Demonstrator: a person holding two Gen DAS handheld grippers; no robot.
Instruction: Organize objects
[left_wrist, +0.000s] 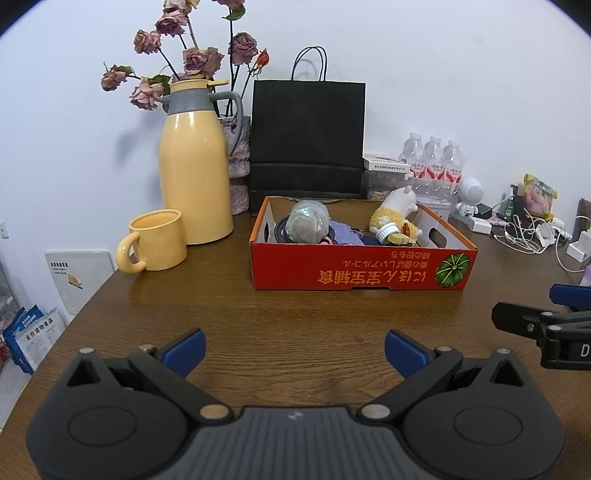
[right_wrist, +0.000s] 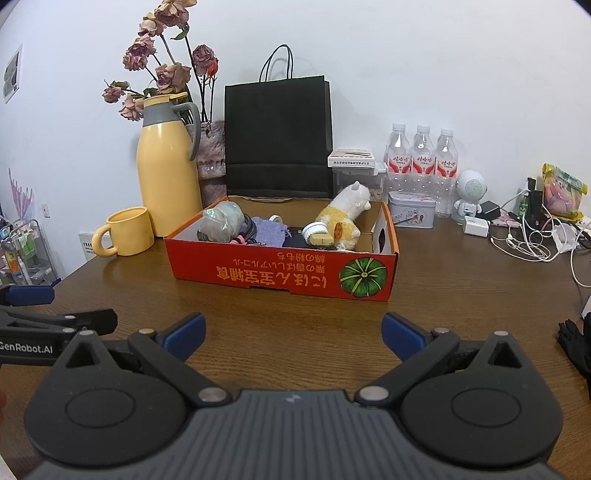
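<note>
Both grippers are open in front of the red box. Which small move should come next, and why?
Probably move the right gripper forward toward the plush toy in the red box. Both it and the left gripper are open and empty, short of the box, and the toy sits highest on the right side.

The left gripper (left_wrist: 294, 350) hovers over the near part of the wooden table (left_wrist: 295, 310), its blue-tipped fingers (left_wrist: 186, 350) spread wide with nothing between them. Farther on sits a red cardboard box (left_wrist: 362, 267) holding a plush toy (left_wrist: 397, 212) and a clear wrapped bundle (left_wrist: 308, 221). Left of it stand a yellow mug (left_wrist: 157, 240) and yellow thermos (left_wrist: 194, 166). The right gripper (left_wrist: 546, 328) enters at the right edge.
</note>
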